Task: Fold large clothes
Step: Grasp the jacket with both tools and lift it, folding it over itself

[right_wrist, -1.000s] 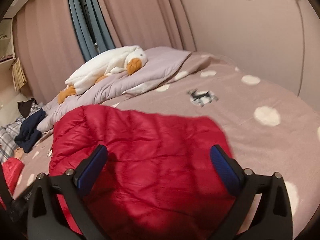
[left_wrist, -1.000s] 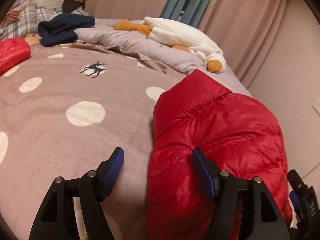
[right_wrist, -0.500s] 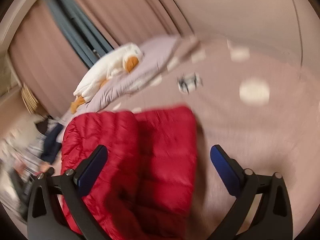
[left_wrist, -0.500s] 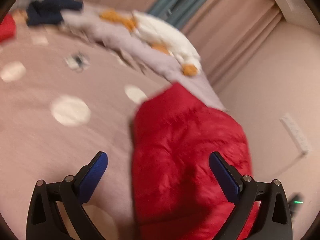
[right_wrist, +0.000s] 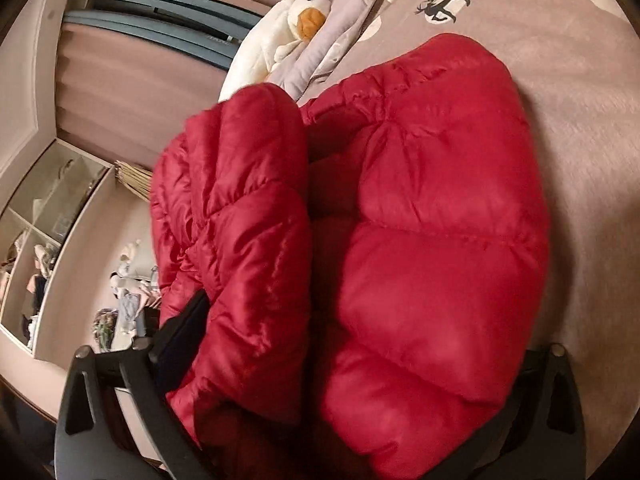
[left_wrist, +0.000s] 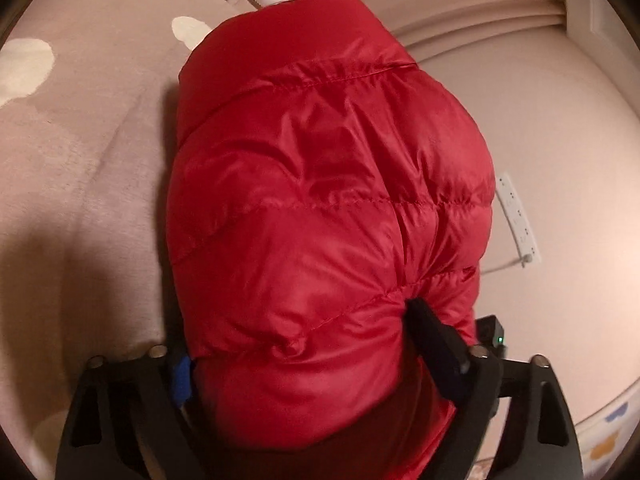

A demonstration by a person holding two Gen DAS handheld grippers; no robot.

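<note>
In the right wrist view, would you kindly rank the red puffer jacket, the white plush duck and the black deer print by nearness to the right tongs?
1. Red puffer jacket, bulging between the tongs.
2. White plush duck, upper middle, behind the jacket.
3. Black deer print, top right on the bedspread; barely farther than the duck.

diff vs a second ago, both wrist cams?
Both tools dropped onto the red jacket, which now bulges between each pair of fingers. The left tool and right tool have just been closing around its padding; pad contact is hidden. The jacket still lies folded on the spotted bedspread, and the plush duck is unmoved.
</note>
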